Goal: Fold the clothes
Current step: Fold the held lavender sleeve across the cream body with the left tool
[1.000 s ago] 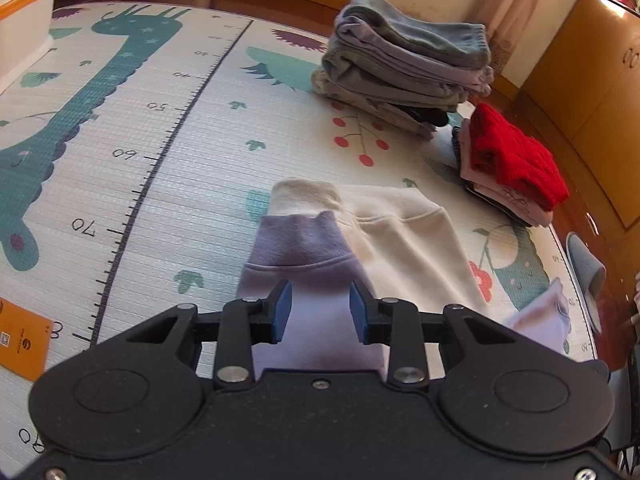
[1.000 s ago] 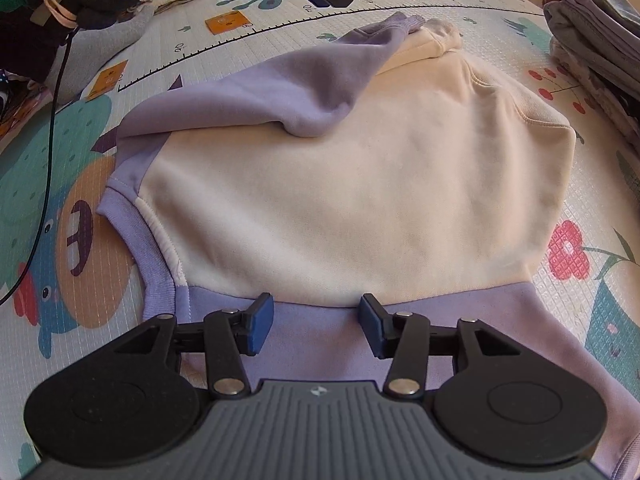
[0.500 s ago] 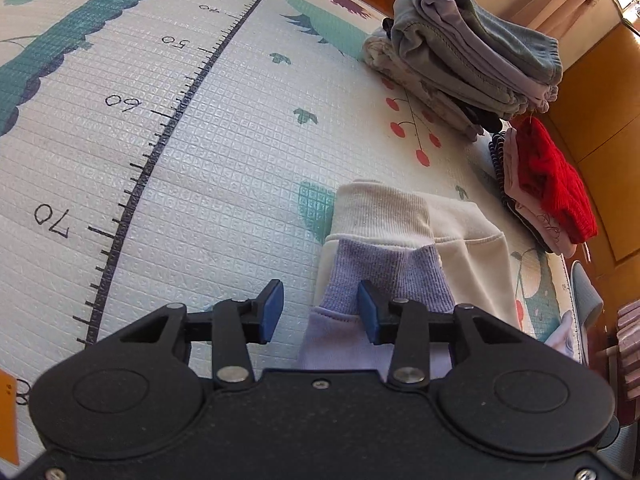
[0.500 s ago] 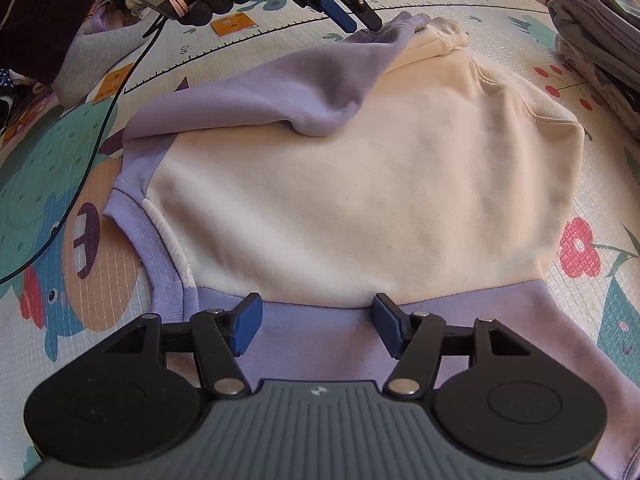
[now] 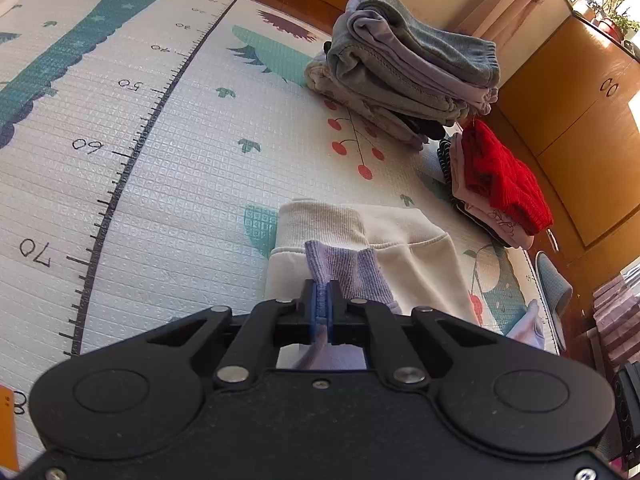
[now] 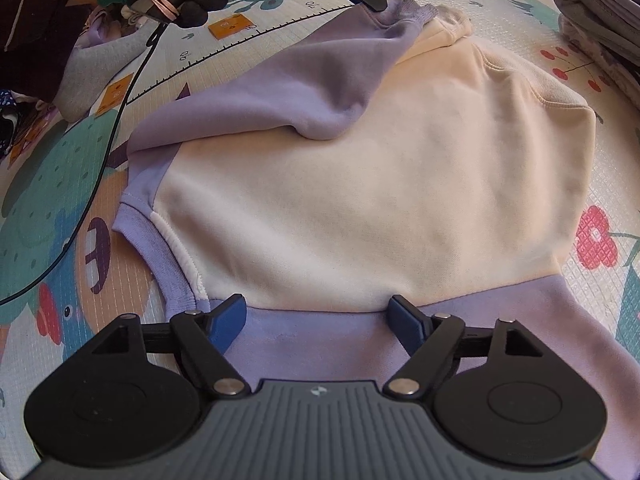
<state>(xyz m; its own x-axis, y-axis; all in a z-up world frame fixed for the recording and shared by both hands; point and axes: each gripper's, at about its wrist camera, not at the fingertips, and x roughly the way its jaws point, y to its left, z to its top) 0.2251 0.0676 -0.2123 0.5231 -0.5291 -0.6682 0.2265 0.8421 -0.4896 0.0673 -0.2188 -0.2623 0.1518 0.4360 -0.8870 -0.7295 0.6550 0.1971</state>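
A cream sweatshirt (image 6: 372,200) with lilac sleeves and hem lies flat on the play mat (image 5: 180,168). One lilac sleeve (image 6: 280,92) is folded across its back toward the far end. My left gripper (image 5: 321,306) is shut on that sleeve's ribbed lilac cuff (image 5: 344,272), over the cream band (image 5: 320,224); the right wrist view shows it as the left gripper (image 6: 376,2) pinching the cuff at the top. My right gripper (image 6: 318,318) hovers over the near lilac hem (image 6: 320,336), jaws opening wide, pads not pressing the cloth.
A tall stack of folded grey and lilac clothes (image 5: 408,80) and a smaller pile topped by a red knit (image 5: 500,176) sit at the mat's far right. Wooden cabinets (image 5: 568,112) stand behind. A slipper (image 5: 552,284) lies at the mat edge. Orange tags (image 6: 230,26) lie on the mat.
My left gripper moved forward to the sleeve's cuff and closed on it. My right gripper's jaws spread wider over the hem while staying in place.
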